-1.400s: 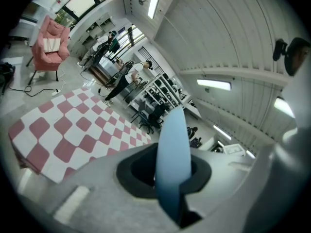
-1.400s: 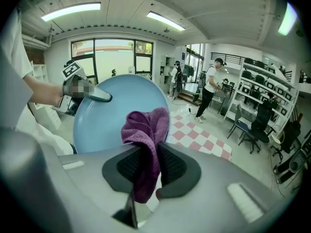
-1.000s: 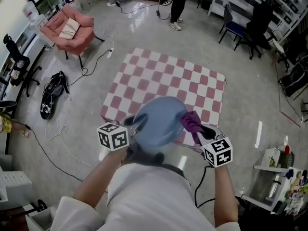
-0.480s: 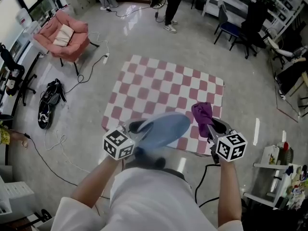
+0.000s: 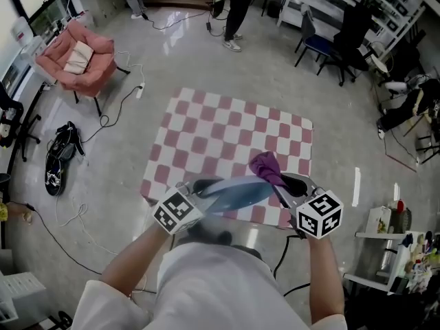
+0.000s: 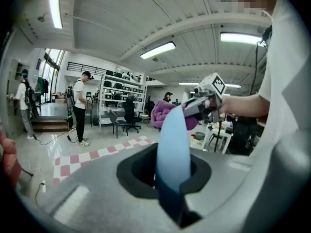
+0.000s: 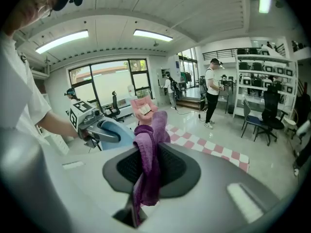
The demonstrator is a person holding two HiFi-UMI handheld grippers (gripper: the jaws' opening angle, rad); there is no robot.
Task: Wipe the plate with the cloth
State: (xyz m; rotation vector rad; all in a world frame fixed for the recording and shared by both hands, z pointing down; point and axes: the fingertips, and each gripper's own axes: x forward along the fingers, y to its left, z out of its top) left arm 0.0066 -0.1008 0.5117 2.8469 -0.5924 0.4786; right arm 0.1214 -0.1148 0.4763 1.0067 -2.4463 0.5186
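A light blue plate (image 5: 237,190) hangs above the near edge of the checked table (image 5: 206,129), tilted almost edge-on in the head view. My left gripper (image 5: 206,188) is shut on its left rim. In the left gripper view the plate (image 6: 172,149) rises edge-on between the jaws. A purple cloth (image 5: 267,167) is bunched in my right gripper (image 5: 289,184), which is shut on it, and the cloth meets the plate's right end. From the right gripper view the cloth (image 7: 148,164) drapes down between the jaws, with the plate (image 7: 116,132) just left of it.
A pink armchair (image 5: 72,60) stands at the far left, and a black bag (image 5: 58,157) and cables lie on the floor. A person (image 5: 237,5) stands beyond the table. Black office chairs (image 5: 330,40) and shelving fill the far right.
The plate has tipped from nearly face-up to almost edge-on. The cloth lifted off the plate's right rim, then came back left against it.
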